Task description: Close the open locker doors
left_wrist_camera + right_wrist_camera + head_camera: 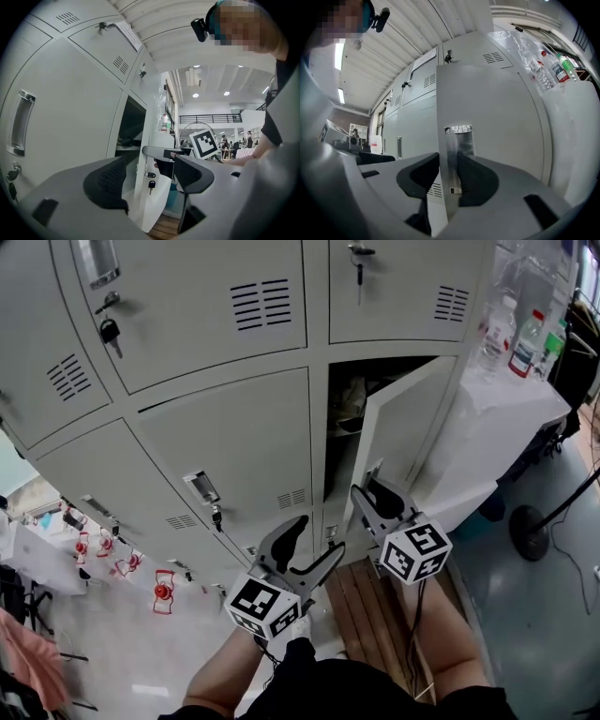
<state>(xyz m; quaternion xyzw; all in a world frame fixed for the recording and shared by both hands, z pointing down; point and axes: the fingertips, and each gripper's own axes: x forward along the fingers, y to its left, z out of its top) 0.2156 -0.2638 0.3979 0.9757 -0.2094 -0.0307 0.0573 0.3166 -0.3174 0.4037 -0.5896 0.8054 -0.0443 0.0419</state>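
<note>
The open locker door [401, 432] stood ajar in the right-hand column. The right gripper [447, 174] pinched its free edge beside the recessed handle [461, 140]; the left gripper [150, 172] hung open, empty. Thin sheet steel, likely light, stiff and slick: push near that edge.

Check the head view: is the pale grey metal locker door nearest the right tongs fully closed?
No: the pale grey metal locker door stands swung outward, exposing the dark compartment behind it.
</note>
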